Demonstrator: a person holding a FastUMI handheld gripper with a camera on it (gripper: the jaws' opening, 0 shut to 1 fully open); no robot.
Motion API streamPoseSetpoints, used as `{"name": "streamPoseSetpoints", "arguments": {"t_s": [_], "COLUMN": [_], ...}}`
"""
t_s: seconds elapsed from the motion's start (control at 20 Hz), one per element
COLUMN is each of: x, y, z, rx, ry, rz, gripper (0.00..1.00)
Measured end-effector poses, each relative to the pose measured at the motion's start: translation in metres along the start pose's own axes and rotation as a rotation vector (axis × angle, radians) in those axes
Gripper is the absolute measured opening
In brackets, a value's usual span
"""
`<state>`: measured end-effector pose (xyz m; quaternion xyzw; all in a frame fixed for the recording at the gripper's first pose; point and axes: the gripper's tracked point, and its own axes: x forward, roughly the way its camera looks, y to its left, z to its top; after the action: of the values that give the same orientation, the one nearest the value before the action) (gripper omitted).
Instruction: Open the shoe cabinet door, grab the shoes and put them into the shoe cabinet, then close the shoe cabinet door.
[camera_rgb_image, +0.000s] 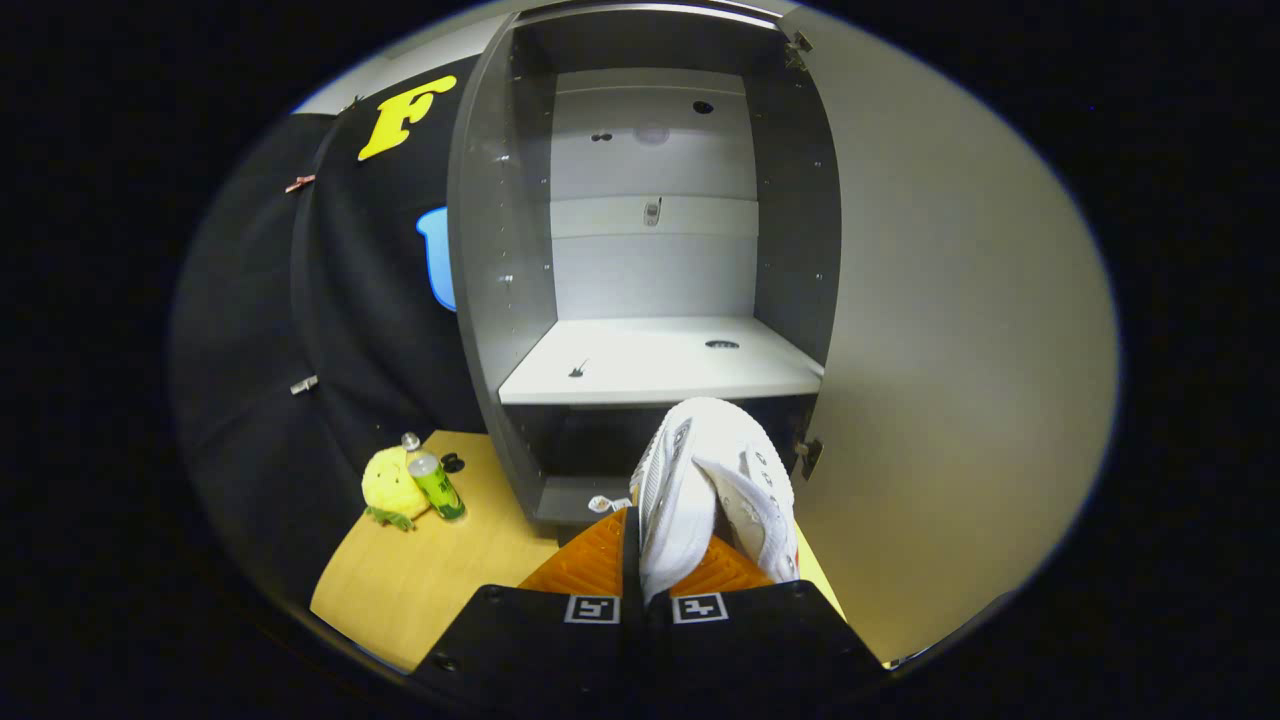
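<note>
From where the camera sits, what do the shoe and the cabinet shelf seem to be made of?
The white shoe, clamped between the gripper fingers, looks like soft perforated fabric or synthetic leather: small punched holes show. The cabinet shelf looks like matte laminated board: flat, even, square-edged.

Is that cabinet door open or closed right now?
Open: the cabinet door is swung wide to the right, baring the white shelf inside.

The gripper (645, 560) hides the heel end of the white shoe (715, 490) between its fingers, so how firmly both fingers press on it cannot be told. The shoe covers part of the shoe cabinet (650, 300)'s dark lower compartment, whose contents are unreadable. The open door (950, 350) is cut off at its outer edge. The green can (437, 487)'s label is too small to read.
</note>
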<state>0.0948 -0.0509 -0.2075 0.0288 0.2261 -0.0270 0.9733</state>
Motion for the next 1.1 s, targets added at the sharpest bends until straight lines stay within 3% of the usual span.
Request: {"name": "streamPoseSetpoints", "arguments": {"t_s": [0.25, 0.55, 0.9, 1.1], "x": [0.037, 0.098, 0.192, 0.236], "y": [-0.020, -0.027, -0.021, -0.027], "z": [0.057, 0.118, 0.144, 0.141], "rx": [0.006, -0.067, -0.146, -0.140], "ry": [-0.028, -0.063, -0.055, -0.021], "rz": [-0.022, 0.019, 0.078, 0.067], "gripper": [0.04, 0.04, 0.04, 0.04]}}
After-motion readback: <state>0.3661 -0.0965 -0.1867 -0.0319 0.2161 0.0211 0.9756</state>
